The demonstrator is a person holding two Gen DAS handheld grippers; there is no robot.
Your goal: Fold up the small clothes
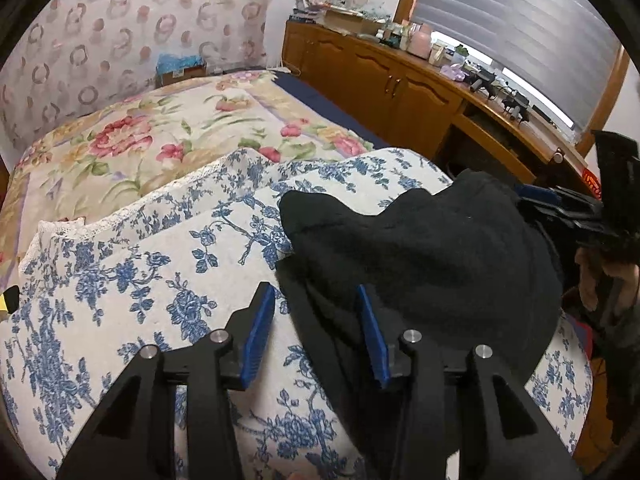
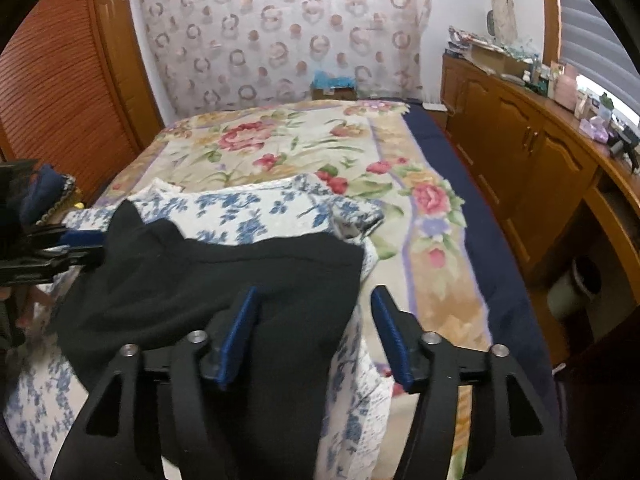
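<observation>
Left wrist view shows the left hand-held gripper (image 1: 316, 332) with its two blue fingers (image 1: 258, 334) apart, and nothing is clamped between them. The left edge of the black garment (image 1: 420, 264) runs through the gap and covers part of the right finger. The garment lies spread on a white cushion with blue flowers (image 1: 132, 288), and this cushion rests on the bed with a floral blanket (image 1: 152, 144). At the right edge of this view the right hand-held gripper (image 1: 560, 208) meets the far side of the garment, but its fingertips are partly hidden by the cloth there.

In the right wrist view the right hand-held gripper (image 2: 316, 332) has its blue fingers (image 2: 390, 336) wide apart, holding nothing. The left finger stands over the black garment (image 2: 208, 276), while the right finger is beside the garment's right edge, over the cushion (image 2: 240, 204) and the blanket (image 2: 280, 140). The left hand-held gripper (image 2: 76, 248) shows at the left edge, touching the garment's corner; it seems to hold nothing, though the view is poor there.

A wooden cabinet (image 2: 520, 152) with many small things on top stands along the right side of the bed, under a window blind (image 1: 520, 20).
</observation>
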